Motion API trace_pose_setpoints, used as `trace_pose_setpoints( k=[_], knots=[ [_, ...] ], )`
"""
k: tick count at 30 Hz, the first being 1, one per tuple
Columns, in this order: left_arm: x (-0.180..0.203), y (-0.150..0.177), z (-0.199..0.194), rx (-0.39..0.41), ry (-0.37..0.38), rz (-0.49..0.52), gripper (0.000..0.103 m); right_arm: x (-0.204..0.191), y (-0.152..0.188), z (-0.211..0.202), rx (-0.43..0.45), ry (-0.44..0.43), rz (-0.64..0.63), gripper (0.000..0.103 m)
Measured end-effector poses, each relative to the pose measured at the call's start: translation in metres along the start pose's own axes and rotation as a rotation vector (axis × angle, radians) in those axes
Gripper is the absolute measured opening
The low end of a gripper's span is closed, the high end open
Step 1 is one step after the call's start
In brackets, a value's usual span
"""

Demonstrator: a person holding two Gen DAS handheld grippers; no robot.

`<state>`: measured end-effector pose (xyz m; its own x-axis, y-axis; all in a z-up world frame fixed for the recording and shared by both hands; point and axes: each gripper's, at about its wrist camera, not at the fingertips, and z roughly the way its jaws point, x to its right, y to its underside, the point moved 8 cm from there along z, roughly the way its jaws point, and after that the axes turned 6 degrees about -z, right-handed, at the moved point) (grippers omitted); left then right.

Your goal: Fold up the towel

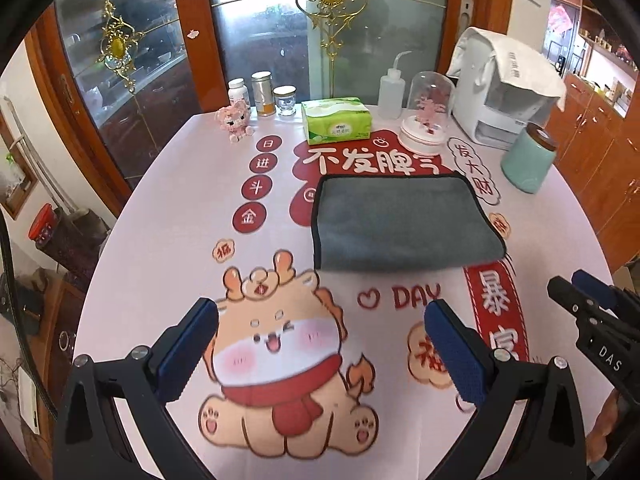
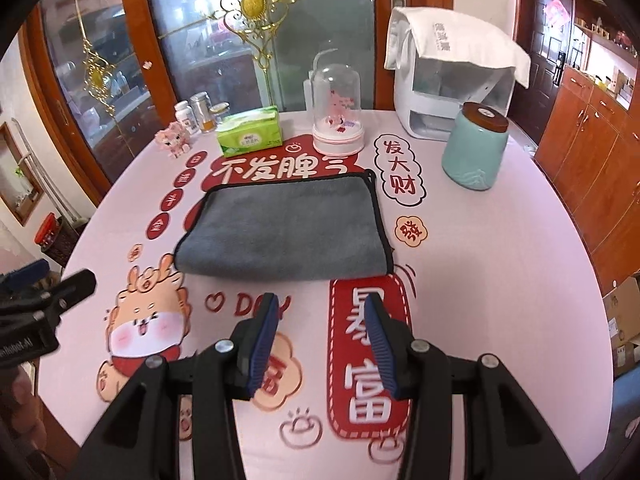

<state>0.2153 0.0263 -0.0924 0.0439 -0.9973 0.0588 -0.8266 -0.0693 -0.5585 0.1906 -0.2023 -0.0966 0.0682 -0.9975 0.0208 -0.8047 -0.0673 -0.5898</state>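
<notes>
Grey towel (image 1: 404, 222) lies flat mid-counter (image 2: 500, 248), apparently already folded once, near edge rounded. My left fingers (image 1: 320, 350) are spread wide, right fingers (image 2: 322, 344) parted, both empty, short of it. Risk: pinching only the top layer, dragging the fold askew.

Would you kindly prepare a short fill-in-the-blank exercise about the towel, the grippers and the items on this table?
1. The towel lying on the table is ____ in colour, with a black border.
2. The left gripper and the right gripper are both ____, holding nothing.
3. The tissue pack behind the towel is ____ in colour.
4. The pink figurine stands under a clear ____.

Missing words: grey; open; green; dome
</notes>
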Motion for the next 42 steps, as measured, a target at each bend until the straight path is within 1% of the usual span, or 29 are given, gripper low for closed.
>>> trace_pose_setpoints(
  k=[6, 13, 19, 24, 27, 30, 34, 36, 38, 42],
  knots=[
    [-0.001, 0.028, -0.035, 0.023, 0.028, 0.010, 0.103, -0.012, 0.021, -0.031, 0.015, 0.010, -0.002, 0.045],
    [-0.002, 0.047, -0.068, 0.063, 0.043, 0.044, 0.103, -0.022, 0.050, -0.062, 0.019, 0.019, 0.027, 0.045],
    [-0.001, 0.066, -0.092, 0.082, 0.060, 0.073, 0.103, -0.027, 0.076, -0.085, 0.018, 0.030, 0.058, 0.045],
    [-0.001, 0.079, -0.108, 0.092, 0.066, 0.078, 0.103, -0.030, 0.093, -0.100, 0.021, 0.044, 0.070, 0.045],
    [0.000, 0.084, -0.114, 0.085, 0.075, 0.073, 0.103, -0.031, 0.101, -0.109, 0.024, 0.048, 0.080, 0.045],
    [0.000, 0.089, -0.121, 0.087, 0.082, 0.070, 0.103, -0.033, 0.107, -0.119, 0.030, 0.045, 0.088, 0.045],
    [0.002, 0.094, -0.129, 0.097, 0.071, 0.066, 0.103, -0.030, 0.114, -0.132, 0.040, 0.043, 0.094, 0.045],
    [0.004, 0.096, -0.135, 0.099, 0.069, 0.054, 0.103, -0.027, 0.116, -0.139, 0.046, 0.025, 0.106, 0.046],
    [0.007, 0.096, -0.140, 0.104, 0.065, 0.041, 0.103, -0.021, 0.116, -0.147, 0.054, 0.023, 0.121, 0.052],
    [0.016, 0.098, -0.153, 0.117, 0.067, 0.025, 0.103, -0.008, 0.111, -0.157, 0.066, 0.044, 0.134, 0.058]
  ],
)
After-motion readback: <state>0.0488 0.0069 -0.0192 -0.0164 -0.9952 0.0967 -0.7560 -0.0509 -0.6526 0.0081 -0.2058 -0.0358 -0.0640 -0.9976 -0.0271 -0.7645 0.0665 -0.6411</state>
